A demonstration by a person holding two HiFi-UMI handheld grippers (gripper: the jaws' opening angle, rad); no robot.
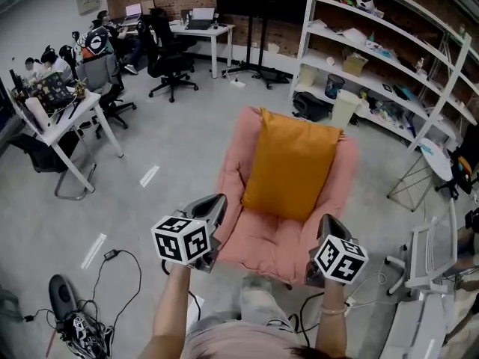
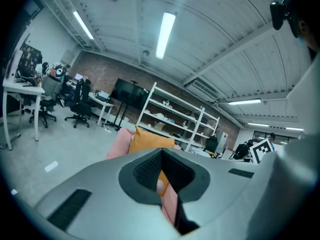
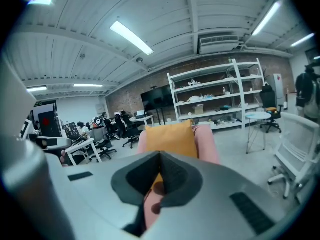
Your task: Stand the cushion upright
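An orange cushion (image 1: 290,163) stands upright against the back of a pink floor chair (image 1: 258,245). It also shows ahead in the left gripper view, cushion (image 2: 150,140), and in the right gripper view, cushion (image 3: 170,140). My left gripper (image 1: 215,203) hovers by the chair's near left corner, shut and empty. My right gripper (image 1: 328,223) hovers by the near right corner, also shut with nothing between its jaws. Neither gripper touches the cushion. In the gripper views the left gripper (image 2: 162,154) and the right gripper (image 3: 160,158) show their jaws closed together.
White shelving (image 1: 389,51) with boxes lines the far right wall. A desk (image 1: 63,118) with seated people and office chairs (image 1: 168,51) stand at the left. Cables (image 1: 112,275) lie on the floor at the near left. A white frame (image 1: 434,253) stands at the right.
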